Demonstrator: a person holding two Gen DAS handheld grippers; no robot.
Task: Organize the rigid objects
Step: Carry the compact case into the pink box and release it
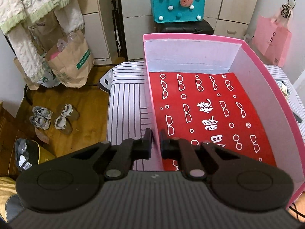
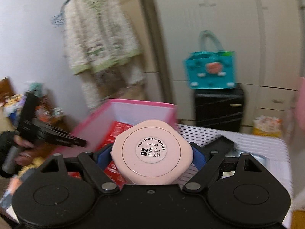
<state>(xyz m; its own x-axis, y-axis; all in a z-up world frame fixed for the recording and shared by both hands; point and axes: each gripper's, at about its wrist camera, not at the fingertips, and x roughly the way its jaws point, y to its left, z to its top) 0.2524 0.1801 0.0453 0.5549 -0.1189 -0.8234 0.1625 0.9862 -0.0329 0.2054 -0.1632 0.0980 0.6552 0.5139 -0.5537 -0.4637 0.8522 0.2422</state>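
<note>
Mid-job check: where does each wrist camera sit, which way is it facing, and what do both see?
Left wrist: on the left gripper, looking down into the pink box; its fingers clamp the box wall.
Right wrist: on the right gripper, facing the box over a gripped pink compact; left hand visible.
Shared: box, teal bag, striped cloth.

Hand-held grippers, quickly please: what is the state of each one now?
Left hand-held gripper: shut on the left wall of the pink box.
Right hand-held gripper: shut on a pink cushion compact, label facing the camera.

Pink compact (image 2: pixel 152 152) sticker reads "02", "WFC008".
</note>
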